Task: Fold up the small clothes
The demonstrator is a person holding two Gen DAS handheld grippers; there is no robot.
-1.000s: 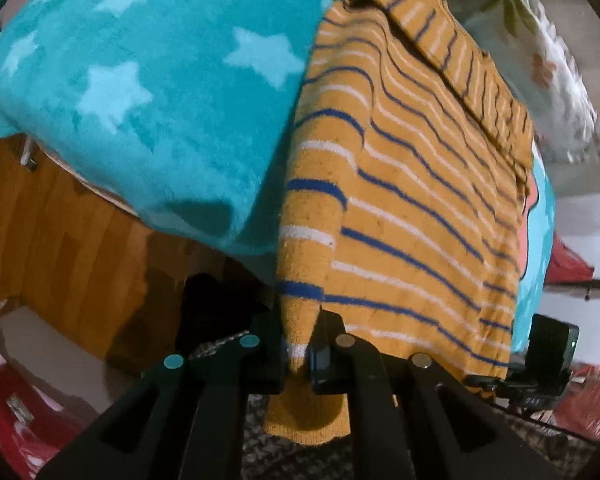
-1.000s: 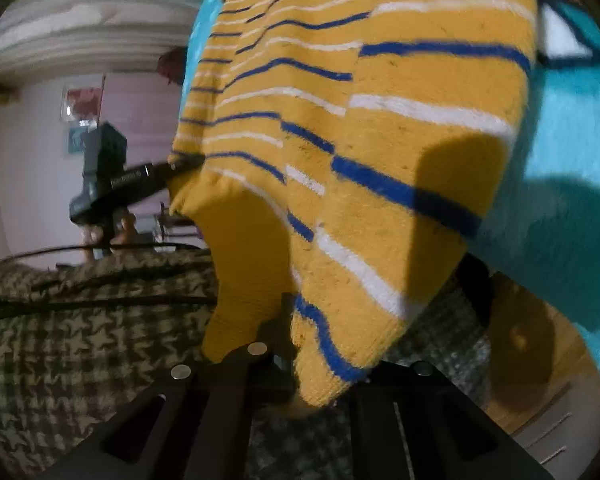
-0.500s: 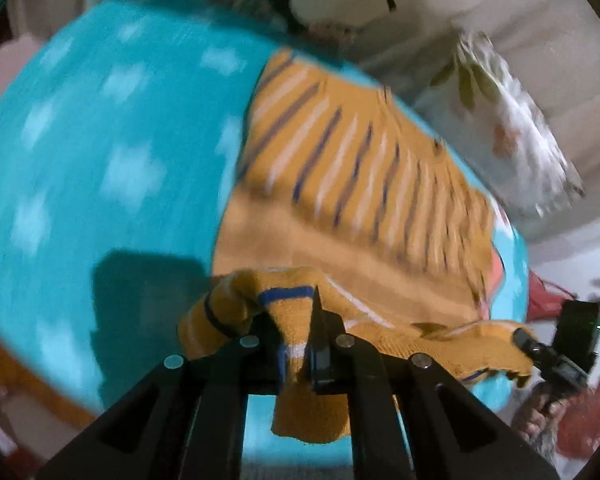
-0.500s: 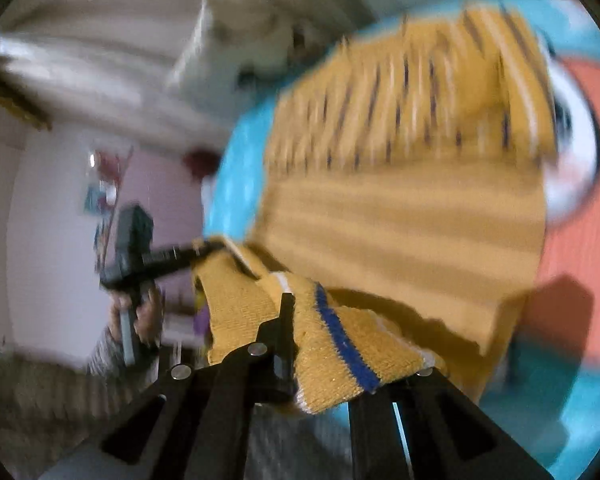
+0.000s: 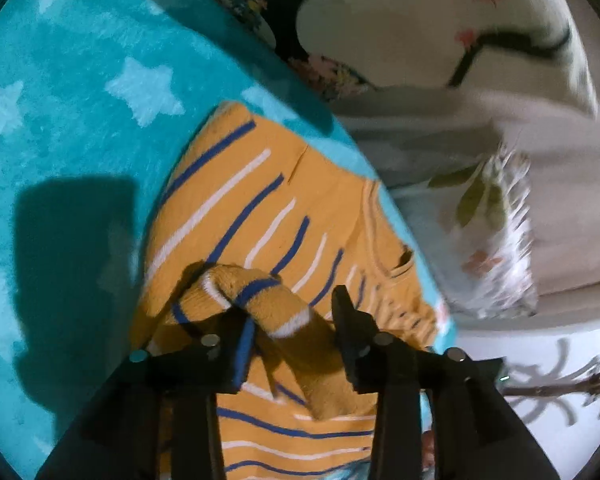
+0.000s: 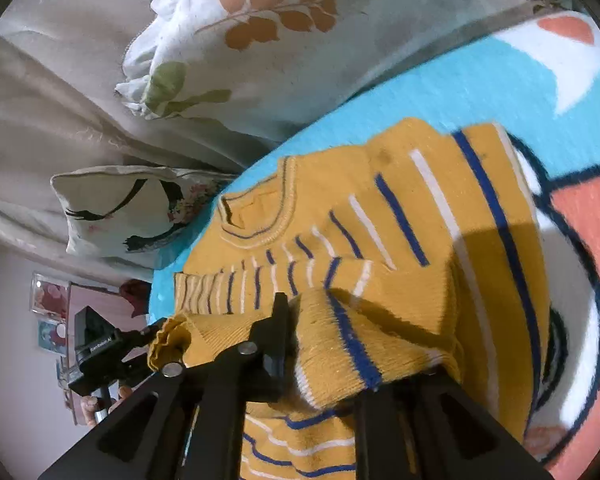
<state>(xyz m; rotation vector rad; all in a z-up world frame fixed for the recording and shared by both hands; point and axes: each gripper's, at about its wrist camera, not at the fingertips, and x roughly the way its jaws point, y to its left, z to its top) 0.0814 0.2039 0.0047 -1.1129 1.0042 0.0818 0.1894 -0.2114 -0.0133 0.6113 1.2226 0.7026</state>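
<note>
A small yellow sweater (image 5: pixel 260 208) with blue and white stripes lies on a turquoise star blanket (image 5: pixel 60 80). Its bottom hem is folded up over its body. My left gripper (image 5: pixel 292 336) is open, and a rolled hem corner (image 5: pixel 260 300) rests loosely between its spread jaws. In the right wrist view the sweater (image 6: pixel 380 220) shows its collar at the far end. My right gripper (image 6: pixel 340 340) is open too, with the other hem corner (image 6: pixel 360 344) draped over its jaws. The left gripper (image 6: pixel 100 356) also shows at the left of the right wrist view.
The blanket (image 6: pixel 500 92) has an orange and white fish print at the right. Pillows (image 6: pixel 240 40) with leaf prints and a beige sheet (image 5: pixel 460 140) lie beyond the sweater's collar. The blanket's edge runs close behind the sweater.
Both grippers carried the hem up from the hanging edge and over the sweater's body toward the collar. Both have opened from shut, and the hem now lies loose between the jaws.
</note>
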